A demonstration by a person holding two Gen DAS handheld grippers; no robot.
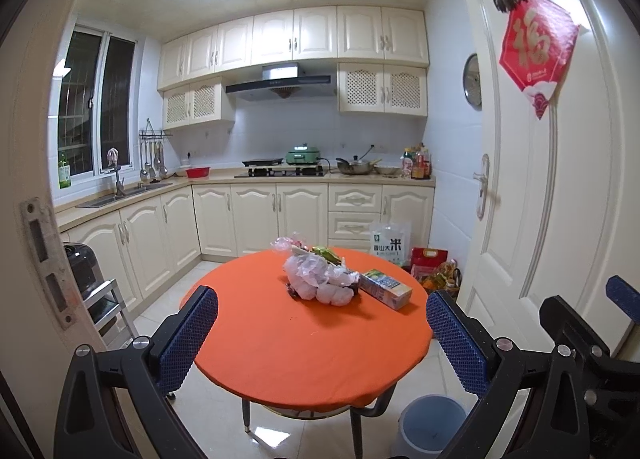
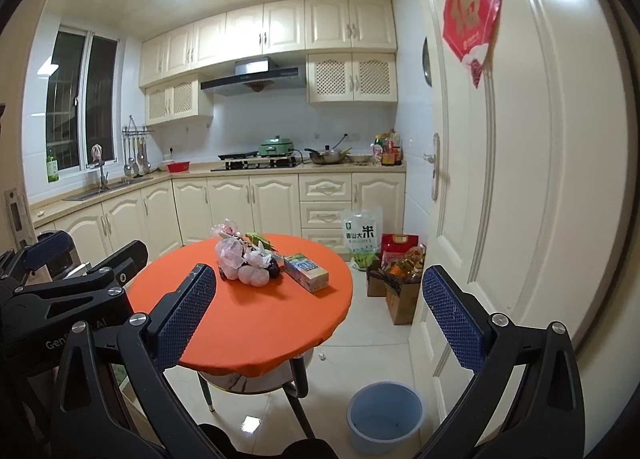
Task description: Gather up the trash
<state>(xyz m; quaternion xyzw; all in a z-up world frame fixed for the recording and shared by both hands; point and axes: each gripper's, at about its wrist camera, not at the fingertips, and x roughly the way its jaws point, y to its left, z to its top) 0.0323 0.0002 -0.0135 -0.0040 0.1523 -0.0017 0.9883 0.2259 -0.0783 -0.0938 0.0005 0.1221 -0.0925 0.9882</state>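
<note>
1. My left gripper [image 1: 322, 333] and right gripper [image 2: 320, 305]: fingers spread wide, grasping nothing.
2. Trash pile [image 1: 320, 283] and carton [image 1: 386, 289] lie on the orange worktop [image 1: 280, 355].
3. Blue bin [image 2: 386, 417] stands on the floor beside it.

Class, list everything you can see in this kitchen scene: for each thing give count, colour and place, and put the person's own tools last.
Table: one, orange cloth, centre.
Plastic bags: a heap, clear and white, on the table.
Carton: one, green and white, beside the heap.
Bin: one, pale blue, floor by the table.
Rice bag: one, clear and green, by the drawers.
Door: one, white, right.
Left gripper: one, black with blue pads, open.
Right gripper: same, open.
</note>
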